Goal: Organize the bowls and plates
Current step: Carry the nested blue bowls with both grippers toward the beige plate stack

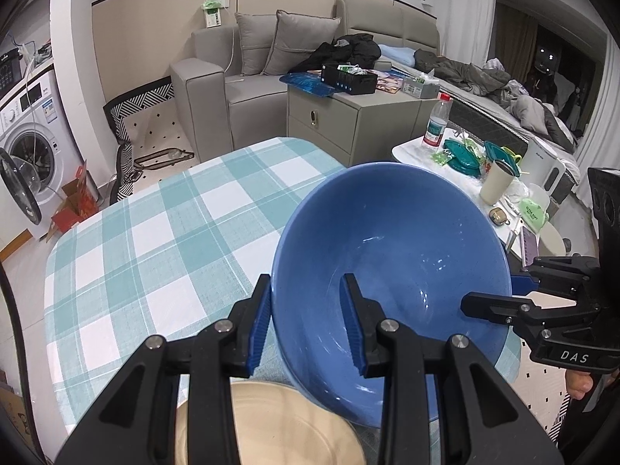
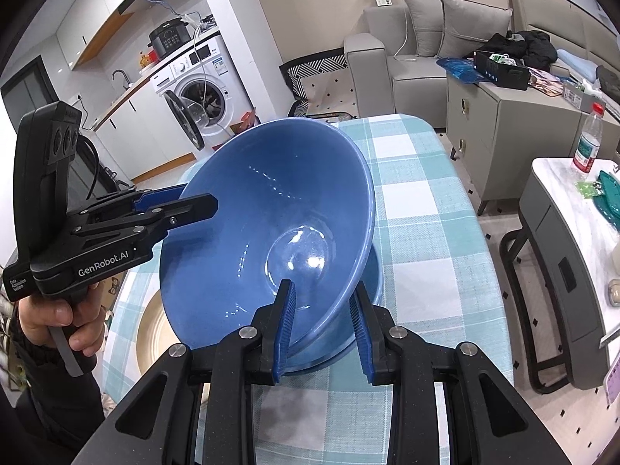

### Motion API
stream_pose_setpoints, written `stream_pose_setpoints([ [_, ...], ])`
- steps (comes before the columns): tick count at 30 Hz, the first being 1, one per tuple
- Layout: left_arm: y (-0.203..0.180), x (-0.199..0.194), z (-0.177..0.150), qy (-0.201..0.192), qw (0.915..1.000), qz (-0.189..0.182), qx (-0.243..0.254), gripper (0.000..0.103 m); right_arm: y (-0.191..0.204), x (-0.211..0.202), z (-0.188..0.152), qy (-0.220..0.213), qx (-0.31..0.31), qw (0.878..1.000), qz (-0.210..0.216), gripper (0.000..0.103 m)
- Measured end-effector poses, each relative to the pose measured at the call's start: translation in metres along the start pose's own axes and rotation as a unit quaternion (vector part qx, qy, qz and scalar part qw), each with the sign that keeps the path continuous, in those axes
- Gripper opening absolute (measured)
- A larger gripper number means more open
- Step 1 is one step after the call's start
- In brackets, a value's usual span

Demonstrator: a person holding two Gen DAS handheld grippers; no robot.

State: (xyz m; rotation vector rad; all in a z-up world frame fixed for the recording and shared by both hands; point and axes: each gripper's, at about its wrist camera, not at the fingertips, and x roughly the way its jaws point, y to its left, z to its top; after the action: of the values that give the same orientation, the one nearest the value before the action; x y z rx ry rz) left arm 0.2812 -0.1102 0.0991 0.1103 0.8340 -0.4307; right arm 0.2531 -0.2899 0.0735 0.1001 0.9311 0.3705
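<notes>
While you hold a gripper in each hand, both are clamped on the rim of the same blue bowl (image 1: 391,255). Your left gripper (image 1: 306,325) pinches the near rim with one pad outside the wall and one inside. Your right gripper (image 2: 323,329) does the same on the opposite side, and it shows at the right edge of the left view. You hold the bowl tilted above the table (image 1: 155,224) with its checked cloth. Under it, in the right view, a second blue bowl (image 2: 372,290) sits on the cloth, partly hidden; whether the two touch I cannot tell. Just beside them lies a beige plate (image 2: 153,329).
</notes>
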Motion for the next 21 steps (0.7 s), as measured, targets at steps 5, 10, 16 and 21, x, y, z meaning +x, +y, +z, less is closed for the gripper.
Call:
stream_pose_setpoints([
  [5, 0.0, 0.004, -0.003, 0.008, 1.0, 0.002, -0.001, 0.033, 0.001, 0.005, -0.003, 0.013, -0.002, 1.0, 0.0, 0.029],
  [10, 0.002, 0.009, -0.004, 0.014, 0.9999, 0.001, -0.004, 0.033, 0.002, 0.009, -0.004, 0.024, -0.003, 1.0, 0.0, 0.029],
  [16, 0.003, 0.014, -0.006, 0.021, 0.9998, 0.002, -0.004, 0.033, 0.002, 0.013, -0.006, 0.032, -0.003, 0.999, 0.0, 0.029],
  [21, 0.004, 0.017, -0.008, 0.026, 0.9996, 0.002, -0.004, 0.033, 0.004, 0.015, -0.008, 0.037, -0.004, 0.999, 0.0, 0.029],
])
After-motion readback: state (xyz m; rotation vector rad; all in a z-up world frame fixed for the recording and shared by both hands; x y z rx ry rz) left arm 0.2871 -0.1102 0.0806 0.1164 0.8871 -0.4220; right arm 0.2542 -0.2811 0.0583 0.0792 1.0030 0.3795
